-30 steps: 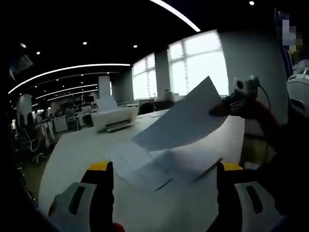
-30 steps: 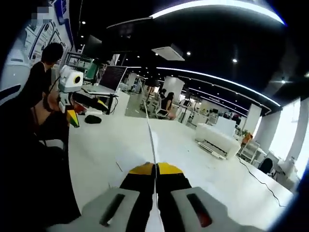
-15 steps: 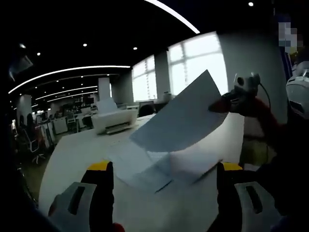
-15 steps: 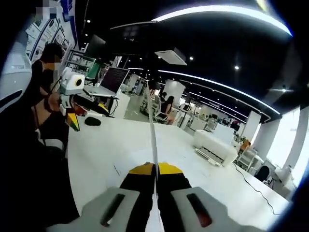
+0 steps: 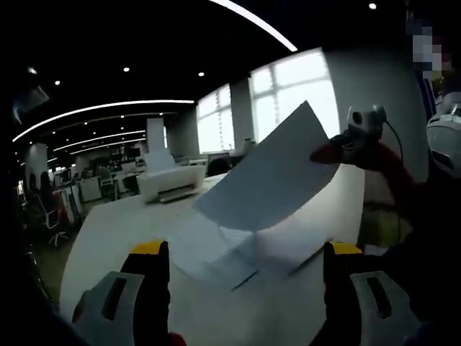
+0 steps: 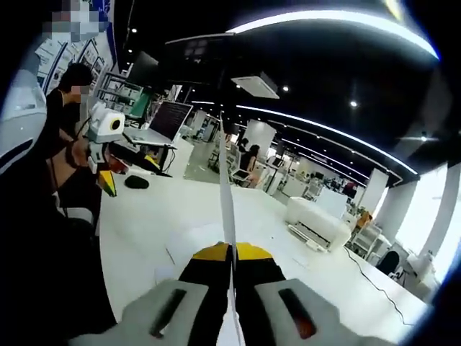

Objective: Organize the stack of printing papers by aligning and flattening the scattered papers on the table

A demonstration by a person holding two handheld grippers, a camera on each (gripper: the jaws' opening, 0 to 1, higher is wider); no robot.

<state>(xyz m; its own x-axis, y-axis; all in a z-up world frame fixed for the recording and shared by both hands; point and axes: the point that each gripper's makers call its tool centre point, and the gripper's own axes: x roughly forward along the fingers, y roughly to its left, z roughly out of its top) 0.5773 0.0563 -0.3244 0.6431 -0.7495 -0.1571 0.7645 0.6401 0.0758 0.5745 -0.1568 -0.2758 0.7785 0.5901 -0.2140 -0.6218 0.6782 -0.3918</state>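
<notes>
The right claw (image 6: 232,254) is pinched shut on a single sheet of paper (image 5: 270,180), gripping it at one corner; in the right gripper view the sheet (image 6: 227,209) runs edge-on, straight away from the closed yellow tips. In the left gripper view that same claw (image 5: 328,153) holds the sheet up at the right, tilted above the white desk (image 5: 108,238), its free end sagging down toward the loose papers (image 5: 223,252) that lie fanned and askew just beyond the left claw (image 5: 245,252). The left claw stands wide apart and grips nothing, hovering low over the near part of the desk. A white printer (image 5: 171,180) sits at the far left of the desk, well apart from the papers.

The sheet looks very light and limp: held by one corner it bows under its own weight and would likely flutter or fold if swung quickly. It also creases easily, so a hard pinch in the middle would probably mark it. The sensible hold is at an edge or corner, as now. The flat papers should slide readily on the smooth desk, so nudging their edges with the open claw seems the safer way to square them.
</notes>
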